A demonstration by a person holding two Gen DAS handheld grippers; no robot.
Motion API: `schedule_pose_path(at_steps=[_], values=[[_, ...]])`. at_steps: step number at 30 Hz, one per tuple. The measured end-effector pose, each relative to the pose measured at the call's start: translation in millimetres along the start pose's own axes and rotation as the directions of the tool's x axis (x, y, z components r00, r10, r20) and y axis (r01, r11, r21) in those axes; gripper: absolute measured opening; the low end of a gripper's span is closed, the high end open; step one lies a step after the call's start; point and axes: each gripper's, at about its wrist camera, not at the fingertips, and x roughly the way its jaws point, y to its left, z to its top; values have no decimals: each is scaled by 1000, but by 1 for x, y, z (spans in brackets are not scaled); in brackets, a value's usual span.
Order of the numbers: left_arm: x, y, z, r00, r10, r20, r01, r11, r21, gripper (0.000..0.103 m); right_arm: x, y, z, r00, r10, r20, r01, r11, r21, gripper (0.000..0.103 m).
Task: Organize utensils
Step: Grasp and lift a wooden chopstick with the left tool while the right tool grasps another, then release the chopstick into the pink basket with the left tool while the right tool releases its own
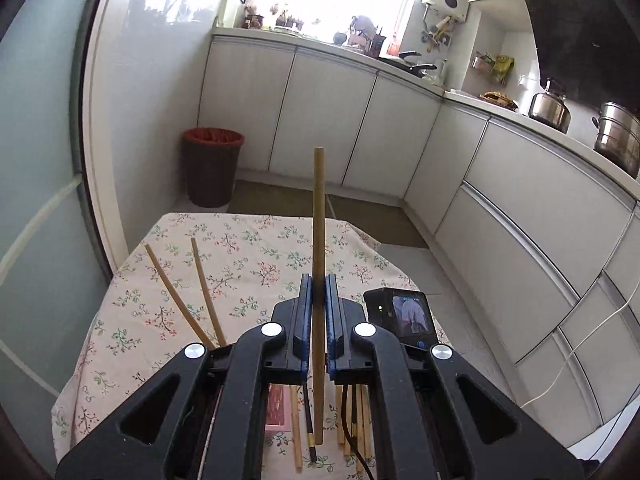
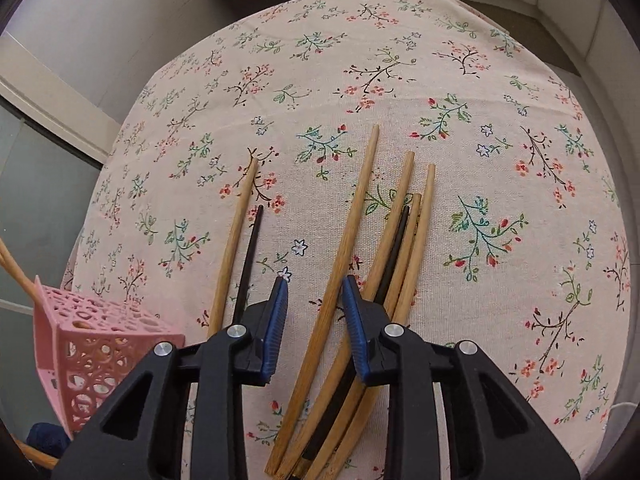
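So far only a little is sorted: two chopsticks already stand in the pink holder, which sits at the lower left of the right wrist view. My left gripper is clamped on one bamboo chopstick, held upright mid-frame above the flowered tablecloth. My right gripper has its fingers apart, straddling the longest bamboo stick of the loose pile at centre, not yet pinching it. Most of the pile, including two black sticks, still waits on the cloth, I judge.
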Motion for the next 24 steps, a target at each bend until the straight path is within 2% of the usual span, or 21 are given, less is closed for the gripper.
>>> schedule_pose_path(at_steps=[1, 4, 7, 11, 14, 17, 21, 24], values=[[-3, 2, 1, 1000, 7, 16, -7, 1000, 2, 5, 1, 1, 1, 999, -32, 5, 32, 999, -6, 11], [-10, 10, 5, 999, 8, 46, -8, 1000, -4, 5, -2, -1, 1, 1000, -10, 25, 10, 1000, 24, 9], [-16, 19, 8, 997, 10, 74, -9, 1000, -19, 5, -29, -1, 2, 993, 44, 112, -50, 998, 48, 7], [-24, 27, 11, 992, 28, 122, -26, 1000, -16, 5, -81, 3, 2, 948, 130, 292, -146, 989, 33, 7], [-25, 31, 12, 989, 39, 141, -36, 999, -24, 5, -104, 6, 0, 911, 149, 384, -170, 985, 21, 7], [-24, 36, 11, 982, 65, 180, -61, 998, -27, 5, -120, 16, 0, 863, 171, 475, -197, 980, 4, 7], [-16, 47, 7, 977, 88, 196, -78, 995, -55, 5, -150, 25, -7, 764, 212, 610, -234, 971, -44, 7], [-4, 46, 2, 979, 123, 162, -119, 992, -36, 5, -164, 31, -12, 697, 247, 673, -268, 961, -75, 7]])
